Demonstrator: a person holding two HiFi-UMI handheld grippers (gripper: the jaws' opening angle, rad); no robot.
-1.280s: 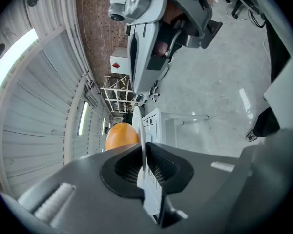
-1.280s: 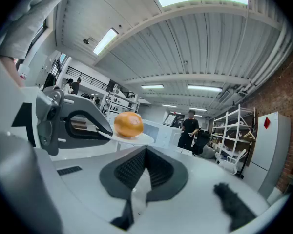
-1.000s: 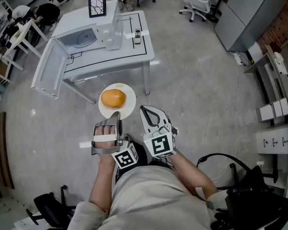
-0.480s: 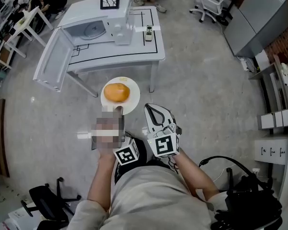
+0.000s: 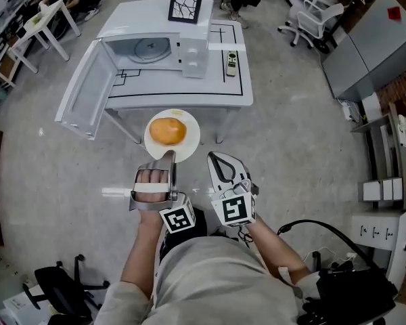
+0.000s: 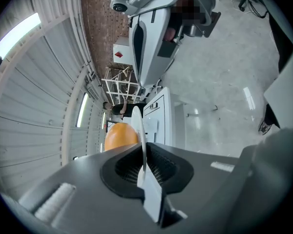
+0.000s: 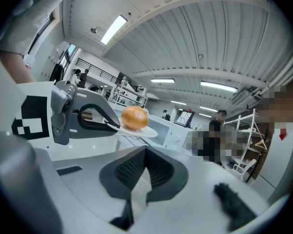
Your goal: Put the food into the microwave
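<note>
Looks like a lab office: marked table (image 5: 189, 93) ahead of the left claw (image 5: 168, 156), swivel chairs (image 5: 314, 15) beyond, cabinets (image 5: 369, 42) far right.

Head camera looks steeply down on the white rectangular tabletop (image 5: 189, 97); cameras on left tongs (image 5: 168, 158) and right tongs (image 5: 215, 160) look close along their jaws; all share the round white plate (image 5: 189, 146).

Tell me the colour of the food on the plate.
Orange; the food on the white plate shows best in the head view.
</note>
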